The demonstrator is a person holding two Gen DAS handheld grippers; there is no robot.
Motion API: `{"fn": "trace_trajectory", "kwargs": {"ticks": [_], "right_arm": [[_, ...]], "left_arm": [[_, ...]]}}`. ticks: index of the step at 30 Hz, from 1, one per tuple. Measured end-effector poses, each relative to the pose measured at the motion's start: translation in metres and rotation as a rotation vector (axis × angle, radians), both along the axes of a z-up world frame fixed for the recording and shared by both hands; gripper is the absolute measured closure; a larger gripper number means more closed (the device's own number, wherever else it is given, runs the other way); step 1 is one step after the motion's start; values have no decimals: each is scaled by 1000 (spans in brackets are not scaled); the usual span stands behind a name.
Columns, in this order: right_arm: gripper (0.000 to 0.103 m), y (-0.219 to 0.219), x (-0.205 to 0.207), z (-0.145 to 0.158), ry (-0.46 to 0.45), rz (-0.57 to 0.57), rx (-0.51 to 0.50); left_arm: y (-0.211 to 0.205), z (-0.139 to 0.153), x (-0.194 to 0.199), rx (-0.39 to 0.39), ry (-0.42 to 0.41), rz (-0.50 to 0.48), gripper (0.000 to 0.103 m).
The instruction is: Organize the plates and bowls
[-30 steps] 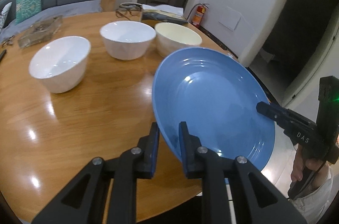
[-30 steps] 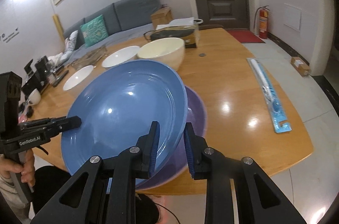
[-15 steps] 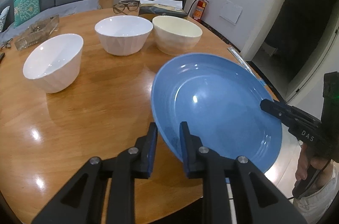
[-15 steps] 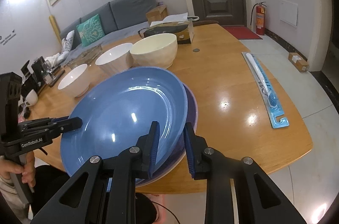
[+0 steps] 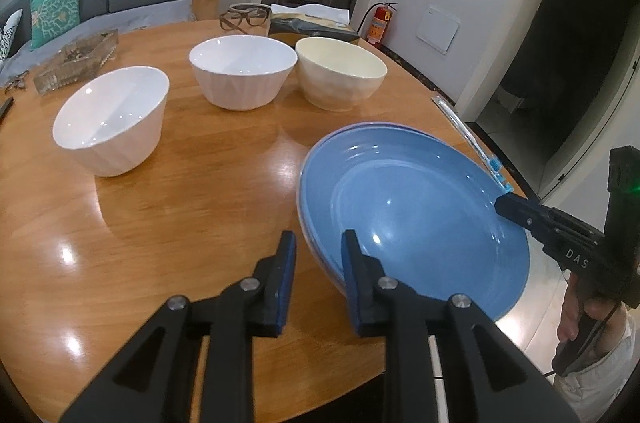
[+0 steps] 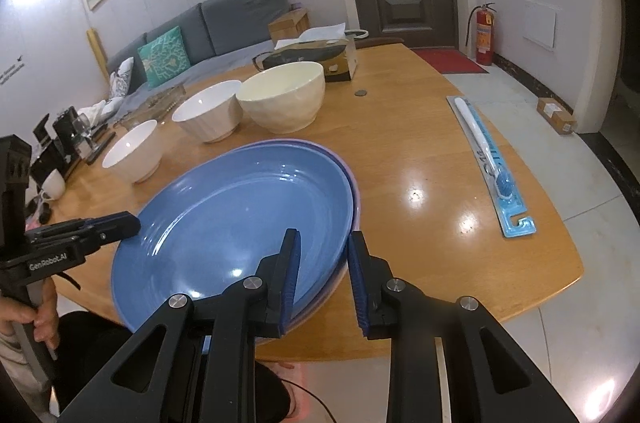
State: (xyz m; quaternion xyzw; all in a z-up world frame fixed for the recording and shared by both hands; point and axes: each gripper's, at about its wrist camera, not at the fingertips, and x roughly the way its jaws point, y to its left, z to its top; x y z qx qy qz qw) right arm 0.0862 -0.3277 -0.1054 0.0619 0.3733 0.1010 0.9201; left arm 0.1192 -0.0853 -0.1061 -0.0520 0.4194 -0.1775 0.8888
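A blue plate [image 5: 416,207] [image 6: 240,223] lies nested on a pale purple plate [image 6: 354,191] near the front edge of the wooden table [image 5: 180,223]. My left gripper [image 5: 318,263] [image 6: 132,223] is shut on the blue plate's left rim. A thin strip of wood shows beside its outer finger. My right gripper [image 6: 324,263] [image 5: 502,203] is shut on the opposite rim. Behind the plates stand a white bowl [image 5: 112,119], a second white bowl [image 5: 240,71] and a cream bowl [image 5: 340,75], all upright and empty.
A packaged toothbrush [image 6: 492,163] lies along the table's right edge. A tissue box [image 6: 320,51], glasses [image 5: 244,17] and a glass tray [image 5: 76,61] sit at the back. A small coin [image 6: 361,93] lies past the cream bowl. A hand [image 6: 36,319] grips the left tool.
The blue plate was tilted above the table. It has come down flat onto the purple plate with both grippers still on it. My left fingers stand slightly further apart.
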Motion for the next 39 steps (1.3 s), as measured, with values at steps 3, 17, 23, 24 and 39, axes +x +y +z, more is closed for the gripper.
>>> {"fn": "trace_trajectory", "kwargs": {"ticks": [3,17,23,24,39], "right_arm": [[83,-1,-2,0,-1,-1,0],[80,5,-2,-1,-1,0,-12],[79,4,-1,-1,5,0,-9],[75,4,-2,0,2,-2,-10],[30,37,31,47,-115,254,60]], "left_arm": [[0,-1,0,2,2,3,83],[-1,-5,1,3,11,-2,83],[1,-4,2,2,12,6,80],[3,-3,2,3,8,12,76],[109,37,10,-30,-79,183,48]]}}
